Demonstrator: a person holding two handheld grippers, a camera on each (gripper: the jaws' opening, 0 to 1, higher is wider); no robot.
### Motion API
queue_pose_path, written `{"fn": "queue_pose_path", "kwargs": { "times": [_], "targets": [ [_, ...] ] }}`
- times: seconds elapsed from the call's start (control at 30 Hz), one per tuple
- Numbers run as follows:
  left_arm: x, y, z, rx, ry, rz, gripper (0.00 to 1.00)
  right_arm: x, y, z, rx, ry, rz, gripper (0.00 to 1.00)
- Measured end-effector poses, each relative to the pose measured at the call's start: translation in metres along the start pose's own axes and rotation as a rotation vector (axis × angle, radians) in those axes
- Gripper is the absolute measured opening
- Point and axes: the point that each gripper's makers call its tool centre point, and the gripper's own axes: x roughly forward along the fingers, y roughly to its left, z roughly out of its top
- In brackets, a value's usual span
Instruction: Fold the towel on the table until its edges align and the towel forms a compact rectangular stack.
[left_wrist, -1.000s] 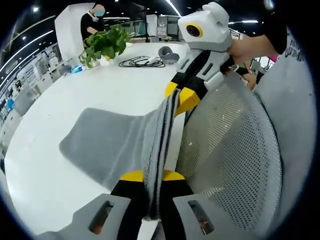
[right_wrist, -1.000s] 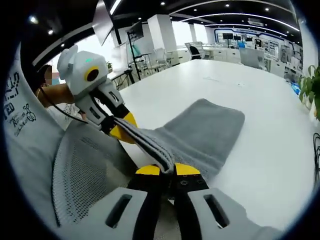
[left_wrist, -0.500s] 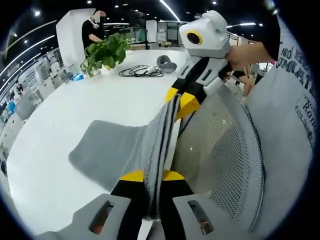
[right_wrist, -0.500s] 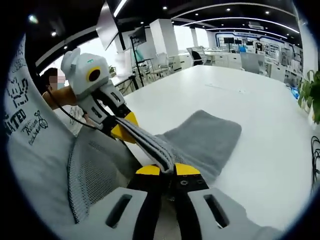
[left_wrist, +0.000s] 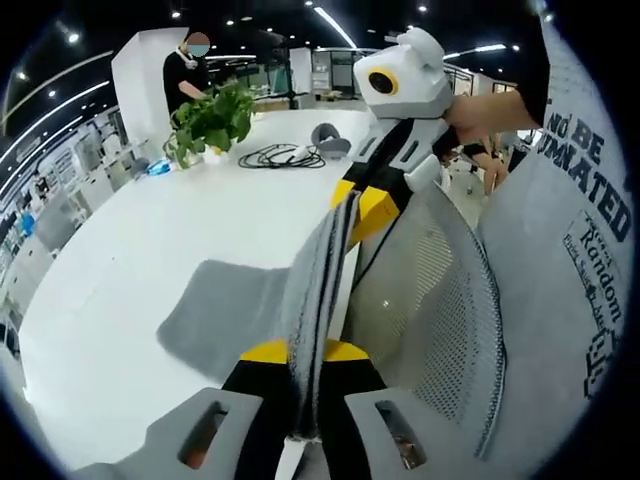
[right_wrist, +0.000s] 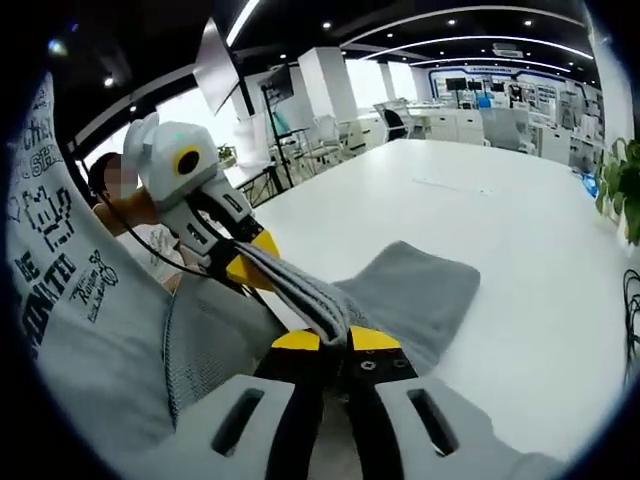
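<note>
More of the towel (left_wrist: 225, 315) is lifted off the table (left_wrist: 150, 220) than before; left gripper (left_wrist: 306, 352) and right gripper (right_wrist: 335, 340) each pinch its edge.

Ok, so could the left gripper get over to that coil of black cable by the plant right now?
Probably not as things stand. The left gripper is shut on the towel, whose edge runs taut to the right gripper. The black cable lies far across the table, so the towel would have to be released first.
</note>
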Motion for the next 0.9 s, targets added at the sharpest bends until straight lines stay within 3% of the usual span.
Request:
{"fn": "queue_pose_path", "kwargs": {
  "times": [0.47,0.9],
  "targets": [
    [-0.007,0.011,0.0,-0.018,-0.005,0.005,0.08,-0.001,0.003,0.02,0.007,-0.022,0.01,0.05],
    [-0.005,0.028,0.009,-0.038,-0.019,0.002,0.08,0.006,-0.013,0.032,0.025,-0.034,-0.009,0.05]
  ]
}}
